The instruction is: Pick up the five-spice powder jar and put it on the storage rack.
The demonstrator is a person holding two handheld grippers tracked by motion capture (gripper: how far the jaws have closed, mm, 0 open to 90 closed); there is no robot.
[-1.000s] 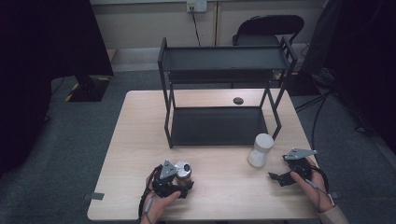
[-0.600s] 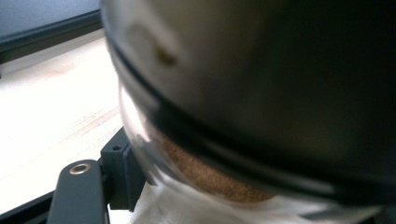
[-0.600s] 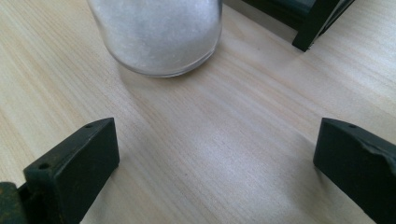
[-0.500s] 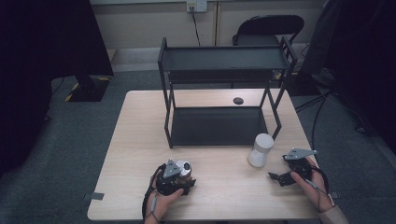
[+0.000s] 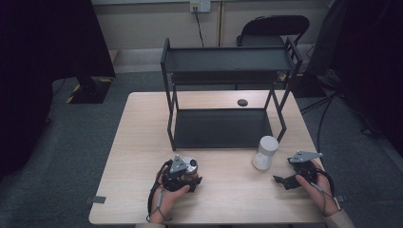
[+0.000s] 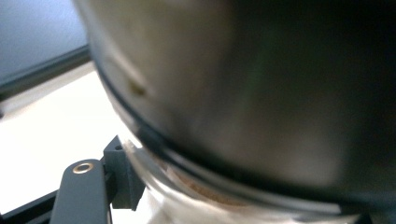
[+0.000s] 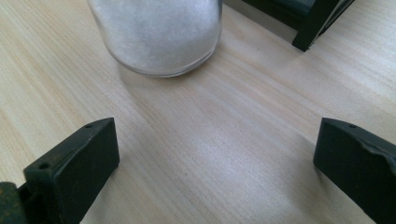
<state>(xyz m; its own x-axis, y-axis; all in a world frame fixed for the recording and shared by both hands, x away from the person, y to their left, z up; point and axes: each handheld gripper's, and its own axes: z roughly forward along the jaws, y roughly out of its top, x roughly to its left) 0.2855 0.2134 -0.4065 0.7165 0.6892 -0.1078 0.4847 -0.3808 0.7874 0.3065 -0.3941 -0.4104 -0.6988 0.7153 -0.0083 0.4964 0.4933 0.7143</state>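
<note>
Glass fills the left gripper view: a jar [image 6: 243,107] with a dark lid sits right between the jaws, so close that it looks blurry. One jaw touches its side, so the left gripper [image 5: 183,178] seems to be pinching the jar, down near the person's edge of the wooden table [image 5: 138,142].

The right gripper [image 7: 215,163] has its jaws spread wide, with only bare wood between them. A second jar [image 7: 156,35], full of white powder, stands ahead of the jaws and a bit toward the left one. It is not touching either jaw. A black leg of the shelf rack [image 7: 313,25] stands ahead of the right-hand jaw.

What could go wrong? I think the held jar could slip. Glass is smooth, and the jaws seem to grip it near the lid, where it is round. If it tips or the pinch is loose, it may drop and crack on the table.

The white jar could fall too. If the right gripper goes straight ahead, its left jaw might bump the jar and knock it over. Swinging the other way, the right-hand jaw could hit the rack leg.
</note>
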